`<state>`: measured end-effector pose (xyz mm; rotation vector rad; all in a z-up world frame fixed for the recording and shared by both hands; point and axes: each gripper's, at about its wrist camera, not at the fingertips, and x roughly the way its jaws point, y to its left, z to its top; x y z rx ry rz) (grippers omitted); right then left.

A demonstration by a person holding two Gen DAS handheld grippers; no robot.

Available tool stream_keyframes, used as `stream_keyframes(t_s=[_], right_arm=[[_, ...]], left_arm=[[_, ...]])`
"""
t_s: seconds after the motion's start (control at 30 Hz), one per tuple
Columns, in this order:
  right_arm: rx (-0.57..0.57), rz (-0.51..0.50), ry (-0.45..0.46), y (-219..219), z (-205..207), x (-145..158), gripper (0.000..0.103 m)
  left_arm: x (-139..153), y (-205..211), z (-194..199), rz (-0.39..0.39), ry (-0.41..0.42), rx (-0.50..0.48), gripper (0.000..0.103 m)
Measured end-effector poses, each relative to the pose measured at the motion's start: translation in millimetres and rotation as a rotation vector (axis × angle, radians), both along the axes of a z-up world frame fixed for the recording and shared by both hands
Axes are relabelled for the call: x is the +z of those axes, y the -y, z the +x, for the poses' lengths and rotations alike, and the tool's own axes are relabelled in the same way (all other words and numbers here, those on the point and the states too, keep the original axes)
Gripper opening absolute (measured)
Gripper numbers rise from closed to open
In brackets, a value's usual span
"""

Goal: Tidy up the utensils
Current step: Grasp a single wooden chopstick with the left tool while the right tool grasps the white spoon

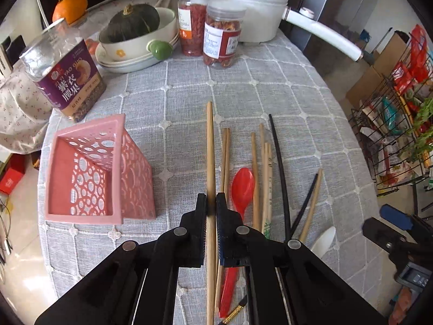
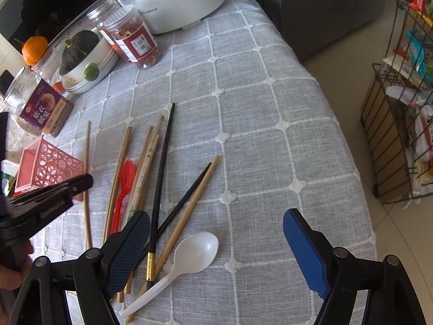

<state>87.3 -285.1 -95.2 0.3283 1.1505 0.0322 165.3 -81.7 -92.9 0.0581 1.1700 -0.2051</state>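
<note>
Left gripper (image 1: pixel 211 203) pinches chopstick (image 1: pixel 209 146) at lower centre, likely for holder (image 1: pixel 100 168) lying tipped at left. Right gripper (image 2: pixel 216 252) spread, empty, over spoon (image 2: pixel 189 254).

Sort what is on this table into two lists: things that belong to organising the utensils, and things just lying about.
Belongs to the job: bamboo chopstick in left tool; pink holder; loose chopsticks; red spoon; white spoon.

Lying about: jars; squash bowl; white pot; orange.

Left hand-held gripper (image 1: pixel 211 203): matte black plastic linkage arms, round silver pivot pins, dark ribbed pads. Right hand-held gripper (image 2: pixel 216 246): same black frame, silver pins, blue textured pads (image 2: pixel 305 254) on both fingers.
</note>
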Motion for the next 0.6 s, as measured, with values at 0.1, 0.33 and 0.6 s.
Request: stream_keyframes(t_s=[0.1,0.33,0.6], right_arm=[[0.018,0.024,-0.044,-3,1,-14,0.074],[0.076,0.061,-0.135,-14,4,-49,0.054],[0.121,0.046,-0.102,-19,5,-60,0.035]], left_arm=[[27,-13,-24,-0.051,0.054,-0.022,0.007],[56,-52,-71,-0.144,0.17,-0.019,0.007],[59,-81,-84,-0.192,0.194,-0.024,0.007]])
